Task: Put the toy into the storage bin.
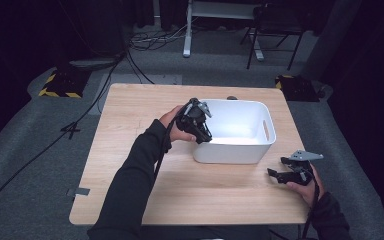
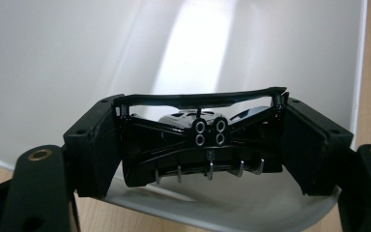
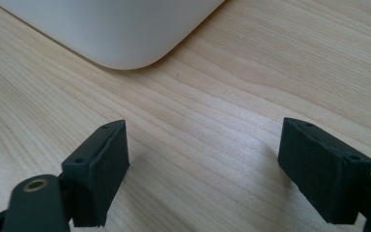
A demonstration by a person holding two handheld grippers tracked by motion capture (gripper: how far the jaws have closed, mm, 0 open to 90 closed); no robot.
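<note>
My left gripper (image 1: 203, 135) hangs over the left rim of a white plastic bin (image 1: 230, 152), pointing down into it. In the left gripper view the left gripper (image 2: 205, 140) is shut on a black clip-like piece (image 2: 174, 159) that has a row of small metal prongs and a thin black bar across its top; the bin's white inside (image 2: 77, 58) lies behind it. My right gripper (image 1: 276, 168) rests low over the table to the right of the bin, held in a hand. In the right gripper view the right gripper (image 3: 212, 169) stands open over bare wood, with nothing between its pads.
The wooden table (image 1: 130, 150) carries the bin, which sits right of centre; its rounded corner (image 3: 121, 29) lies just ahead of my right gripper. Cables trail from both grippers along dark sleeves. Beyond the table are a grey floor, cables and a chair (image 1: 275, 30).
</note>
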